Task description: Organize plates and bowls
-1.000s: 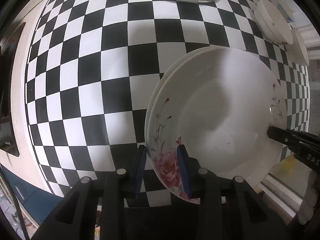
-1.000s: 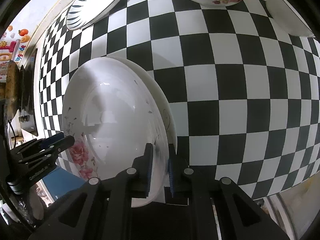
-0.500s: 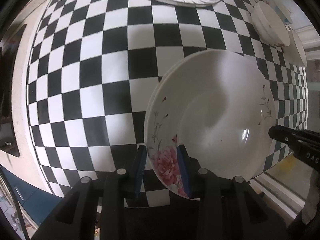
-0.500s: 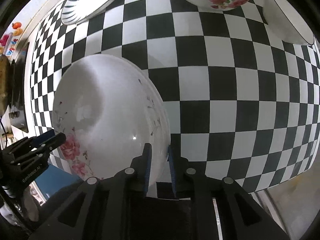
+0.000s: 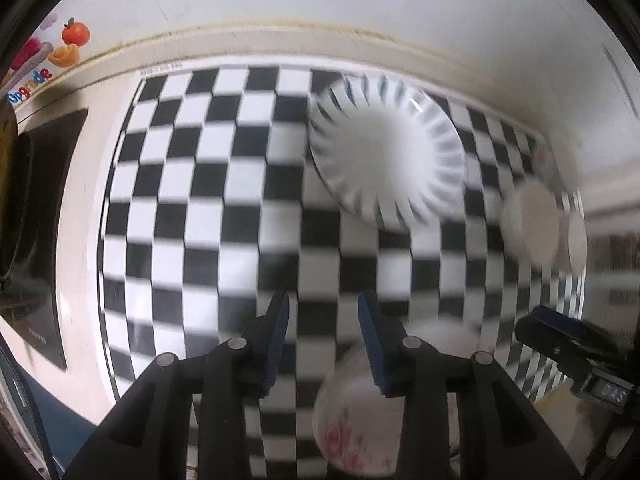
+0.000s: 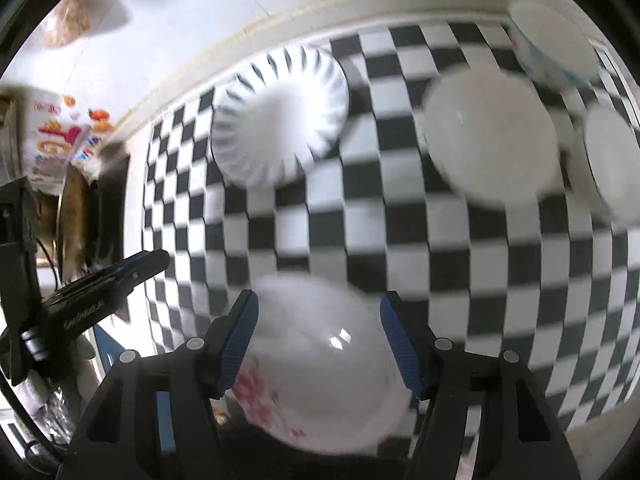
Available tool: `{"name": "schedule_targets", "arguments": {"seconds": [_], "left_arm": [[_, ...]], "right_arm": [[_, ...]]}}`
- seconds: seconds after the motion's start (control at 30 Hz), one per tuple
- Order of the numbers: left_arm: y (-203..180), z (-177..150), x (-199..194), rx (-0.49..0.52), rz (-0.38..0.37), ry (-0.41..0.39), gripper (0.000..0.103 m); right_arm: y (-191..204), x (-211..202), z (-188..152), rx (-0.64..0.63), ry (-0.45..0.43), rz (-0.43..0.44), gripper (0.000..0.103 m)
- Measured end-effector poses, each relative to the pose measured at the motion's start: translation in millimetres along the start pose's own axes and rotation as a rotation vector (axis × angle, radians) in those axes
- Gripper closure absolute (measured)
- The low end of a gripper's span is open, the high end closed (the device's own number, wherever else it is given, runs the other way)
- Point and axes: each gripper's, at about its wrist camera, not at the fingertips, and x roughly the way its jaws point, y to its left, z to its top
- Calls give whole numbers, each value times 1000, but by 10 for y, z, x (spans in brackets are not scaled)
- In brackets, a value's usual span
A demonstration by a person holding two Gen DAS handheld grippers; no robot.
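Now both grippers hang wide open and empty above the checkered cloth: the left gripper and right gripper. Between and below them lies the rose-patterned plate, near the front edge. Judging by this, the next pick is best aimed at the fluted plate or the bowls, with jaws squared to the rim before closing.

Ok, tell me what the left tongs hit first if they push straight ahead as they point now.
Probably the bare checkered cloth. The open left tongs aim just left of the striped plate, and the floral plate lies below the right finger. Motion blur makes depth uncertain.
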Motion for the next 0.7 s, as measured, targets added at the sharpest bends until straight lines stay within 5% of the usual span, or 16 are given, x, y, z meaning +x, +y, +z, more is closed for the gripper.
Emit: {"name": "schedule_targets", "arguments": {"seconds": [0.2,0.33,0.5,0.53,0.63,0.7], "left_arm": [[84,596,433,-35,-17,44,70],[23,943,771,-16,-20,96,70],[9,1184,1083,1,-33,143,74],[-1,1203,1116,11,-37,147,82],[-40,1237,1127,35,-37,144,82],[-46,1242,1115,36,-34,140,83]], "right_arm": [[110,293,831,8,-45,-38,37],[9,643,1363,29,6,-81,39],[-88,999,1726,45,64,-103,50],[-102,1048,1769,48,73,-109,57],[-151,1174,1836,58,104,-107,82],[-186,1194,1846,61,104,-100,82]]}}
